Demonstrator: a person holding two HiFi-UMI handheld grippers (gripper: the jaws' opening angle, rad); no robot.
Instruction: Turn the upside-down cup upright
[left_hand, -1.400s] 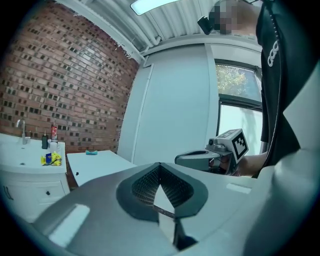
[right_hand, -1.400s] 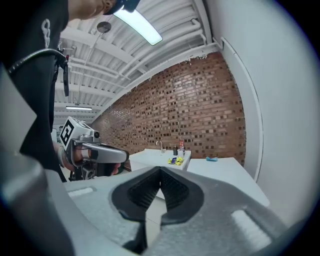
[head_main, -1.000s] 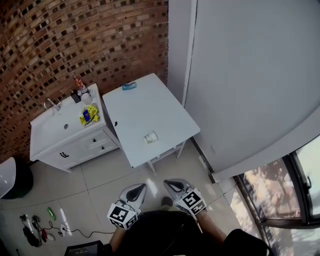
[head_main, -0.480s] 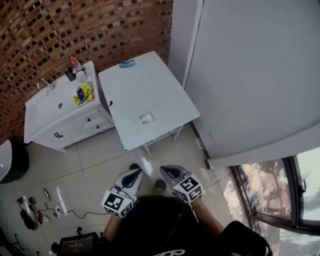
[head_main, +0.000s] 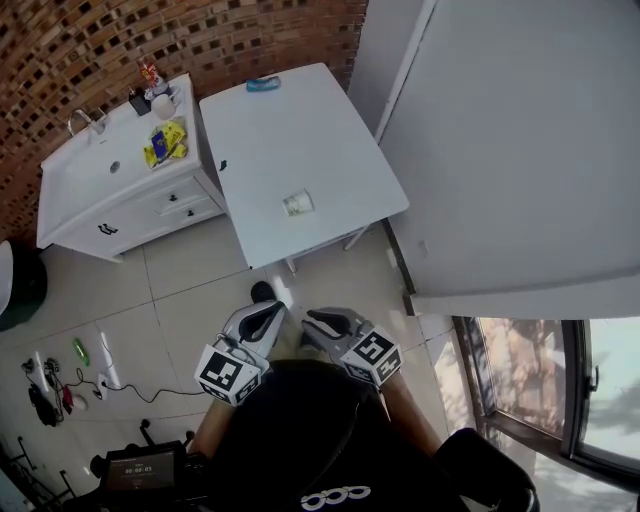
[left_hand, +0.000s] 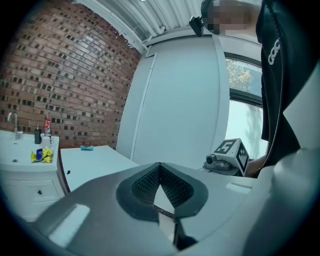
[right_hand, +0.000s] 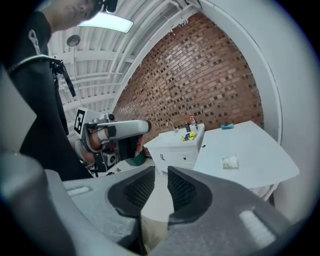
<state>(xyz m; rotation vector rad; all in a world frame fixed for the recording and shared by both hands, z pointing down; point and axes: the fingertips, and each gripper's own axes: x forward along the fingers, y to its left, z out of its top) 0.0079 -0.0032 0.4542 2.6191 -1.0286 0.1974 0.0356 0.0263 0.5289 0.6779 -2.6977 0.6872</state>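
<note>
Left gripper (head_main: 268, 312) closed; right gripper (head_main: 313, 326), empty, has just been opening slightly.

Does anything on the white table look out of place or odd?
Only the small clear cup toward the near end of the white table: it seems to sit mouth-down, though too small to be sure. Nothing looks spilled.

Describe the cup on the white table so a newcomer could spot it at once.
Find the white table beside the sink cabinet at the brick wall. The cup is the small pale thing near the table's near edge; its only neighbour, a blue object, lies at the far end.
</note>
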